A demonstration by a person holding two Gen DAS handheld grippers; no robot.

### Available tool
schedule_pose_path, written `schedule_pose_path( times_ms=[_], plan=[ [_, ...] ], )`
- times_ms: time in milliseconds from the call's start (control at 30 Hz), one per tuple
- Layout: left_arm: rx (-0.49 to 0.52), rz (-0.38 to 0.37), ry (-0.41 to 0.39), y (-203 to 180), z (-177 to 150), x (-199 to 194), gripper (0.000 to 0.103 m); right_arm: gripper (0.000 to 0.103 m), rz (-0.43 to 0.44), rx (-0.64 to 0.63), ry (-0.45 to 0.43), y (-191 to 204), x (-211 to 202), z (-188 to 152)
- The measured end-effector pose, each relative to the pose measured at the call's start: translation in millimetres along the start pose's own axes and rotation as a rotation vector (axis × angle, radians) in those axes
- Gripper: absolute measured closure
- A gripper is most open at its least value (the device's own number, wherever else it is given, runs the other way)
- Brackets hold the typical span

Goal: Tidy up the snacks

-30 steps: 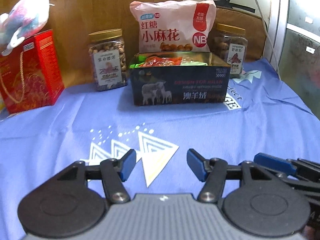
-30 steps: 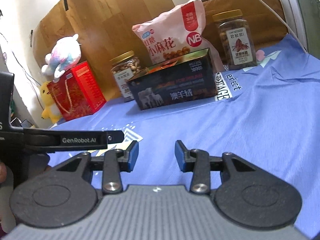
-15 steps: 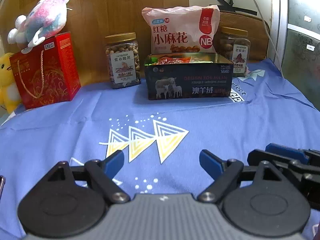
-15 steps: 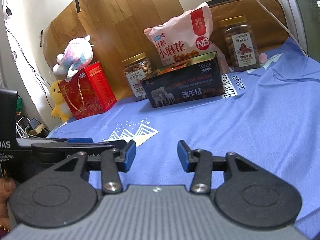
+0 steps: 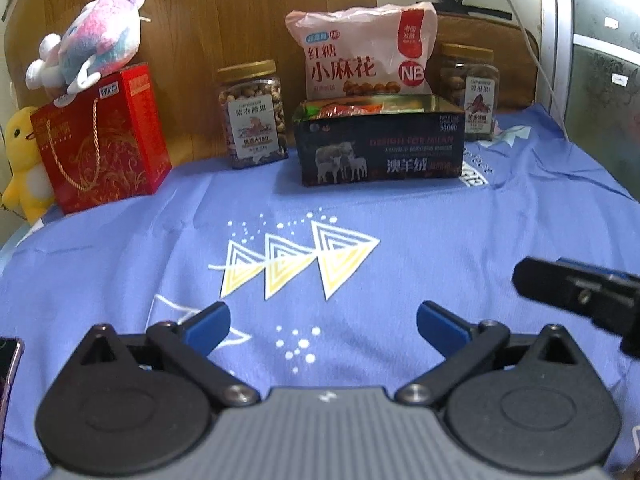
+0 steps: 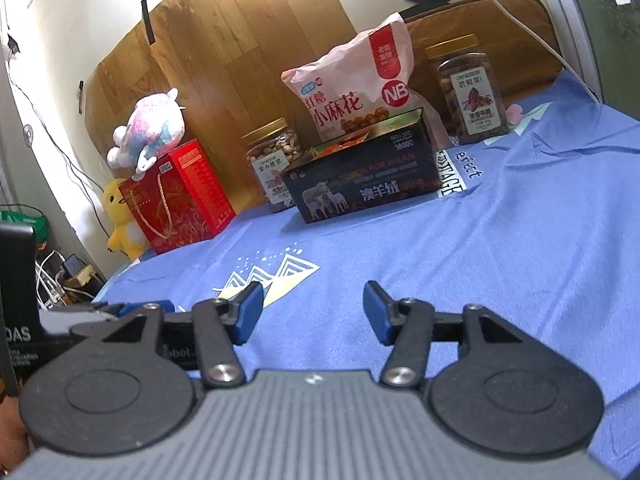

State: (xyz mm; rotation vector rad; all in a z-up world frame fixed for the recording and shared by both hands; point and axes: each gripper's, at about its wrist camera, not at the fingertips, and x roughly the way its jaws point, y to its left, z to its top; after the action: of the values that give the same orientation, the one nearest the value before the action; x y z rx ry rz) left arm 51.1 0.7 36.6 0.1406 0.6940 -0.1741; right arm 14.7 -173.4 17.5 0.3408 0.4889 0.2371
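Note:
A dark open tin box [image 5: 380,148] [image 6: 360,184] with snack packets inside stands at the back of the blue cloth. Behind it leans a pink snack bag [image 5: 360,52] [image 6: 352,88]. A nut jar [image 5: 252,116] [image 6: 272,164] stands left of the box and another jar [image 5: 472,88] [image 6: 468,88] right of it. My left gripper [image 5: 323,326] is open and empty, low over the cloth, far from the box. My right gripper [image 6: 313,312] is open and empty, also near the front.
A red gift box [image 5: 100,140] [image 6: 180,196] with a plush toy [image 5: 88,48] on top stands at the back left, a yellow duck toy [image 5: 24,164] beside it. A wooden board backs the row. A phone edge [image 5: 8,368] lies at the left.
Both grippers have pulled back from the box and opened wider. The box and jars look smaller and farther than a second ago.

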Motion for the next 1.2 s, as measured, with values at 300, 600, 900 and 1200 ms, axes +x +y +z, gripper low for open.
schedule_pose_path(
  times_ms=[300, 600, 900, 1200],
  plan=[
    [0.032, 0.04, 0.028, -8.3, -9.2, 2.7, 0.0, 0.043, -0.008, 0.035, 0.001, -5.8, -2.1, -2.4],
    [0.088, 0.067, 0.059, -22.1, -12.0, 7.1, 0.0, 0.042, -0.009, 0.06, 0.001, -12.7, -2.8, -3.3],
    [0.101, 0.062, 0.07, -31.4, -12.7, 9.5, 0.0, 0.042, -0.012, 0.089, 0.0, -21.4, -5.0, -4.0],
    [0.106, 0.071, 0.076, -32.9, -12.7, 11.1, 0.0, 0.042, -0.011, 0.106, -0.003, -25.0, -7.9, -4.3]
  ],
)
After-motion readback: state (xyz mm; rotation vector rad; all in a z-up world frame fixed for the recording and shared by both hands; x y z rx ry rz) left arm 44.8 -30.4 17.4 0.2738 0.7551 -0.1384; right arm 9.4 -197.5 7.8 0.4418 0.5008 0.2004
